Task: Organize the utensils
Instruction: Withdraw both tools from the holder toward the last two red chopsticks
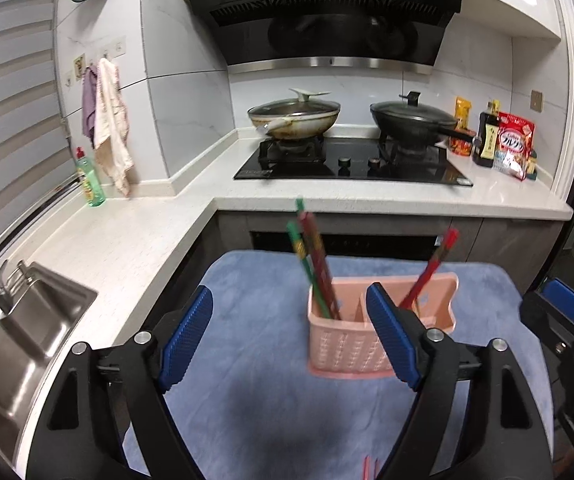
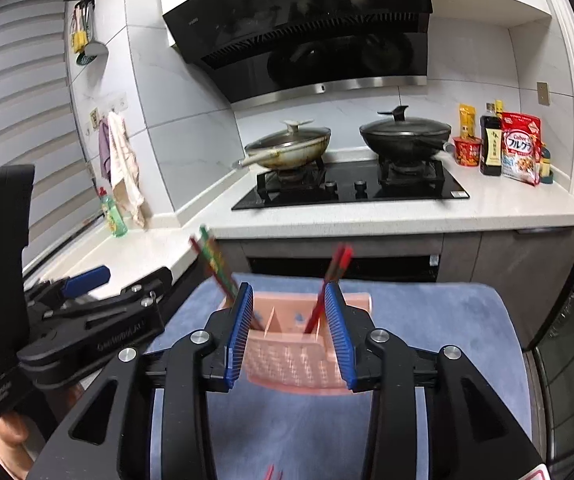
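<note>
On fuzzy blue mat (image 1: 255,320), pink slotted plastic caddy (image 1: 347,354), slim lacquered chopsticks (image 1: 315,256)

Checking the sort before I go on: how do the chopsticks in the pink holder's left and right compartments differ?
In the pink holder, the left compartment chopsticks mix green and dark red sticks and lean left; the right compartment chopsticks are bright red only and lean right. The left bunch looks bigger. Both stand tips down, tops above the rim.

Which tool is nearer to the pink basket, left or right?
Right. The right tool frames the pink basket between its open fingers; the left tool hangs open, offset to the basket's left.
</note>
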Available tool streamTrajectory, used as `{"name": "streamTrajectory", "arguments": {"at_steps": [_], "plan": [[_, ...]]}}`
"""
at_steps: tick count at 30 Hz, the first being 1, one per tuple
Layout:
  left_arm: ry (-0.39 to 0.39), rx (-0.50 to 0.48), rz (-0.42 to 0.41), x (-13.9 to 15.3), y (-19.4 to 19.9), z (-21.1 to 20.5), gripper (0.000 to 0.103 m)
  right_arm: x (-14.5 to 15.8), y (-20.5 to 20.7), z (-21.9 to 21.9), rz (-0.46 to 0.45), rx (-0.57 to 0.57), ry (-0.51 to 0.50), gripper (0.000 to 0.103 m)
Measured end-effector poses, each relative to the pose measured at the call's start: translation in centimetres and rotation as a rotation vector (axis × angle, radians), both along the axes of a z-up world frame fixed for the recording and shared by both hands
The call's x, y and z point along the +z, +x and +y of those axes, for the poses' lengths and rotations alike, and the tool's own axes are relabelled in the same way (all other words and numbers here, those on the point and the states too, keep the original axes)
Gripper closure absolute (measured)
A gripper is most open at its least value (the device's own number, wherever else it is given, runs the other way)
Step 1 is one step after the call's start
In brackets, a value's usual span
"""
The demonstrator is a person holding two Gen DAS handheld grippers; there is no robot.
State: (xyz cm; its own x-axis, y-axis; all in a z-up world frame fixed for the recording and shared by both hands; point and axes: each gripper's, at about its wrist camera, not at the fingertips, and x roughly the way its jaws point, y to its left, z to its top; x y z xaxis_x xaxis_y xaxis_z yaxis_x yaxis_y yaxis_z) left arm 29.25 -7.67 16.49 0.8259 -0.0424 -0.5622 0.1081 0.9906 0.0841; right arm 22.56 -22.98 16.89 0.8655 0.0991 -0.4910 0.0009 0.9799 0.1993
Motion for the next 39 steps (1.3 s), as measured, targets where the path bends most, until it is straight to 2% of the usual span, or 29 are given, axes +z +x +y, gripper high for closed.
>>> {"name": "streamTrajectory", "arguments": {"at_steps": [10,14,20,26,29,39], "plan": [[0.018,0.003,0.103,-5.3,-7.3,2.1,0.028,-5.2,-9.2,2.6,0.075,-0.004,-0.036,0.063],[0.026,0.007,0.153,-8.2,-10.0,3.2,0.028,-8.6,-12.4,3.6,0.140,0.006,-0.038,0.063],[0.015,0.021,0.276,-13.5,-13.1,5.0,0.028,-14.6,-16.8,5.5,0.252,0.007,-0.047,0.063],[0.038,0.036,0.329,-16.9,-15.6,5.9,0.028,-19.3,-19.6,7.6,0.355,0.018,-0.028,0.063],[0.022,0.027,0.360,-18.0,-16.5,6.2,0.028,-20.5,-20.1,8.3,0.384,0.021,-0.010,0.063],[0.022,0.046,0.377,-19.3,-17.8,7.3,0.028,-21.8,-20.4,10.1,0.416,0.039,-0.003,0.065]]}}
